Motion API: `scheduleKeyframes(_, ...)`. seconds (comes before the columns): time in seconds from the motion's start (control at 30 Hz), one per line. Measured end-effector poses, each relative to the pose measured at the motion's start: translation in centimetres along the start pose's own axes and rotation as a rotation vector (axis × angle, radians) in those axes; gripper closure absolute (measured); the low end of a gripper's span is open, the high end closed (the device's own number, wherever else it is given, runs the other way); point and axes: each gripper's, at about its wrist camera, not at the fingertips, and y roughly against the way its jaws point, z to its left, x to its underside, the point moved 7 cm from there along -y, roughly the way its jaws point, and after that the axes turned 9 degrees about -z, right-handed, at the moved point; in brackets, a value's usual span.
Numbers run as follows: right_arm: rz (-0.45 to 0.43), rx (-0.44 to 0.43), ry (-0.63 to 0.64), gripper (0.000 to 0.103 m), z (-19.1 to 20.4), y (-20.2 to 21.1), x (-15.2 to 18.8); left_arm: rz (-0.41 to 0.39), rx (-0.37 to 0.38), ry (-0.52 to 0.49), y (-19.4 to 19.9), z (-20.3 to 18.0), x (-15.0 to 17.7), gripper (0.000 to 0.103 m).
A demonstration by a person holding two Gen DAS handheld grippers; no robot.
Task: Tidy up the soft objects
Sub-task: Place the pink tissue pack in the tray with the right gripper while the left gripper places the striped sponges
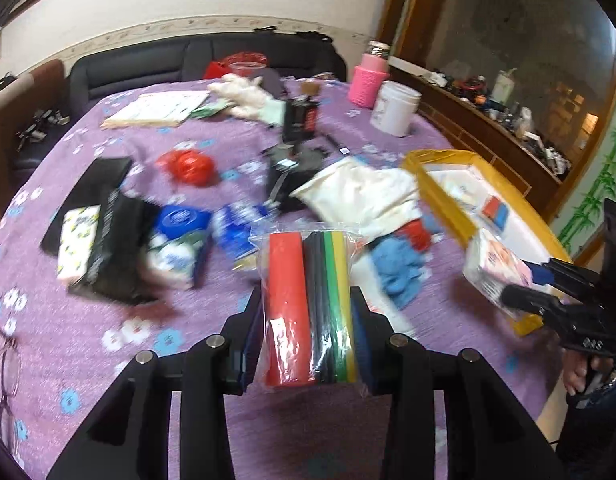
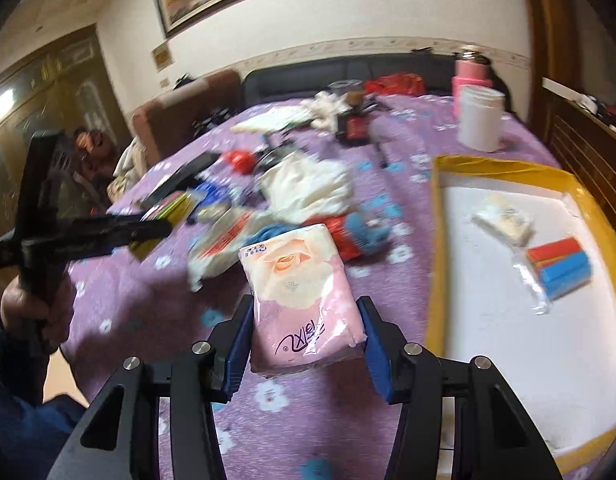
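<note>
The left gripper (image 1: 308,320) is holding a clear bag of coloured strips (image 1: 308,304), its fingers (image 1: 358,328) pressing both sides at lower centre. The right gripper (image 2: 304,332) is clamping a pink tissue pack (image 2: 304,300) between narrow-set blue fingers (image 2: 374,340), above the purple surface (image 2: 148,300). At right, the yellow tray (image 2: 440,240) is holding a pale packet (image 2: 504,220) and a red-and-blue bundle (image 2: 560,264). Farther items in the pile are blurring together.
</note>
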Motion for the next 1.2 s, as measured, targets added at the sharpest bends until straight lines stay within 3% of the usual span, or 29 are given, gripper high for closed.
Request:
scheduleKeyframes(0.4, -0.073, 0.195, -0.187, 0.049, -9.1, 3.5, -1.8, 0.043, 0.169, -0.073, -4.4, -9.8, -2.8, 0.064)
scheduleKeyframes(0.67, -0.091, 0.306, -0.244, 0.049, -15.1, 4.3, -5.1, 0.078, 0.276, -0.132, -8.2, -17.8, -4.9, 0.064)
scheduleKeyframes(0.9, -0.050, 0.353, -0.294, 0.049, -19.8, 2.5, -6.9, 0.128, 0.264, -0.141, -13.8, -21.7, -5.5, 0.064)
scheduleKeyframes(1.2, 0.059, 0.384, -0.319, 0.049, -23.6, -2.1, -6.8, 0.190, 0.239, -0.123, -18.5, -22.7, -4.6, 0.064)
